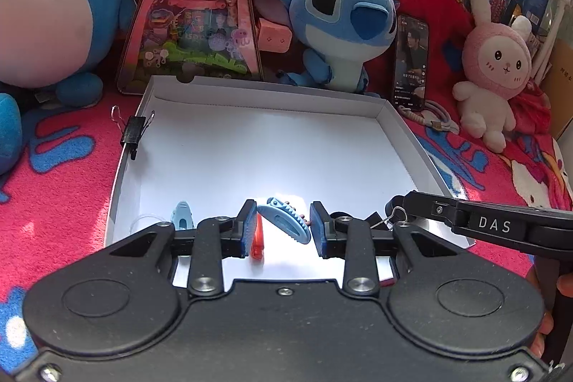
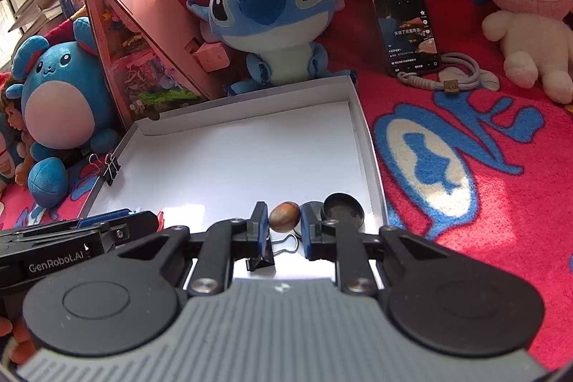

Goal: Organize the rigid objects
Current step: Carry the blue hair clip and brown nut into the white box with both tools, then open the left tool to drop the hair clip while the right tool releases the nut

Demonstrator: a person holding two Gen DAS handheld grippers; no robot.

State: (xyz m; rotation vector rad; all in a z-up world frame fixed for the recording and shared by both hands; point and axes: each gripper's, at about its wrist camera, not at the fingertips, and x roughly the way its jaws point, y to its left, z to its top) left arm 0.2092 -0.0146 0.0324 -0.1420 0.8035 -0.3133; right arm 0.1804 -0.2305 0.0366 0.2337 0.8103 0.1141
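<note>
"GenRobot.AI" marks left gripper (image 2: 118,228); "DAS" marks right gripper (image 1: 494,224)

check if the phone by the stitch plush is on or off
On: the phone screen is lit, showing a man and text, as it leans on the red blanket.

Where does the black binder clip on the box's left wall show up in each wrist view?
Left wrist: binder clip at left, middle height, on the white box wall.
Right wrist: binder clip at left, middle height, same wall.
Shared landmark: blue Stitch plush behind the box.
</note>
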